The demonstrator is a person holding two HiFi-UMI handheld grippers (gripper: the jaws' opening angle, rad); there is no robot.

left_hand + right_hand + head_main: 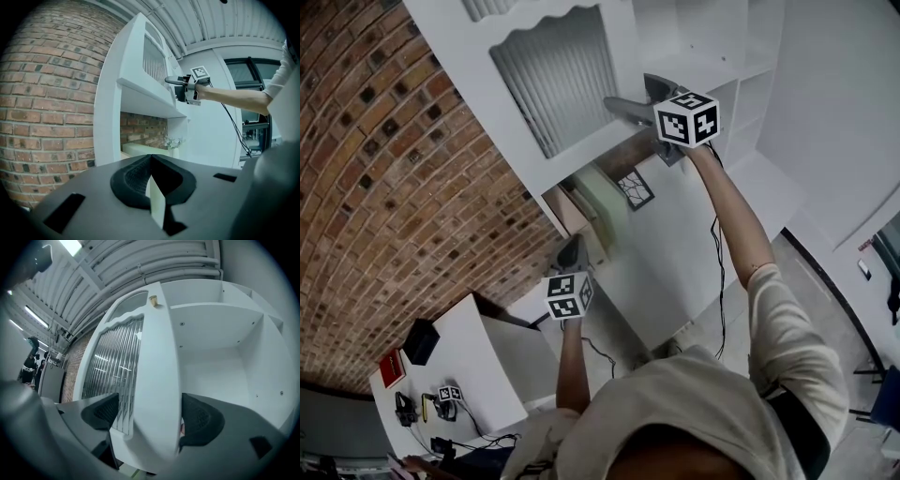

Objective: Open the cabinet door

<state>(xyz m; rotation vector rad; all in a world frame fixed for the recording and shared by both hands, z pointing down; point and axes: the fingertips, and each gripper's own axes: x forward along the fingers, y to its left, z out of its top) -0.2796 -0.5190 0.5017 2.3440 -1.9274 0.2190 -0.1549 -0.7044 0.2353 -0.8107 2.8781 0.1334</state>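
While the brick wall fills the whole left side of the head view, the white cabinet spreads across the top and right. Its bare shelf lies open in the upper right of the right gripper view. The cabinet door (a white frame round a ribbed pane) sits at the upper centre of the head view, swung clear of the compartment. In the right gripper view it stands nearly edge-on through the middle of the frame, the ribbed pane to the left and the open interior to the right.

The right gripper is raised at the door's free edge, its jaws spread wide with the white frame between them. The left-hand pad stands off over the pane, not pressing. The left gripper hangs lower, at centre frame, well apart from the door, its jaws pressed together at the tips on nothing. A small brass-coloured knob shows near the door's top.
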